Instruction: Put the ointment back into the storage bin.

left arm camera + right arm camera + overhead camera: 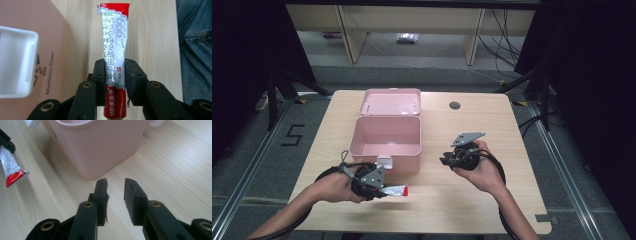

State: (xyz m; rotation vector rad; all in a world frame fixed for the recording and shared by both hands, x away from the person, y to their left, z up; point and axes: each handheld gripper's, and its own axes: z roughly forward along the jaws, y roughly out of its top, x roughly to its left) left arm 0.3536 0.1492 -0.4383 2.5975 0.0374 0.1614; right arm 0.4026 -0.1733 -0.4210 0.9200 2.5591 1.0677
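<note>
At the lower left of the high view, our left gripper (pixel 384 190) holds the ointment tube (pixel 396 190) just in front of the pink medicine chest (pixel 386 150), whose lid (pixel 390 102) lies folded back toward the top of the frame. In the left gripper view the jaws are clamped on the tube (pixel 115 57) about a third of the way up from its lower end, so most of its length sticks out past the pads toward the top of the frame, with the crimped red end farthest away. The chest's wall (pixel 32 50) and white latch (pixel 17 62) fill the left of that view.

We judge the likely trouble to be this long overhang. If we swing the tube toward the open chest without enough height, the far end could catch the front rim or the latch and twist in the grip. The tube is soft and flattened, so the pinch could also let it slide or droop.

Toward the right of the high view, our right gripper (pixel 451 159) hovers beside the chest with nothing in it. In the right gripper view its jaws stand apart over bare table (pixel 175 170), the chest's corner (pixel 100 150) just ahead at the top centre, and the tube's red end (pixel 13 173) at the left edge, well clear of these jaws.
</note>
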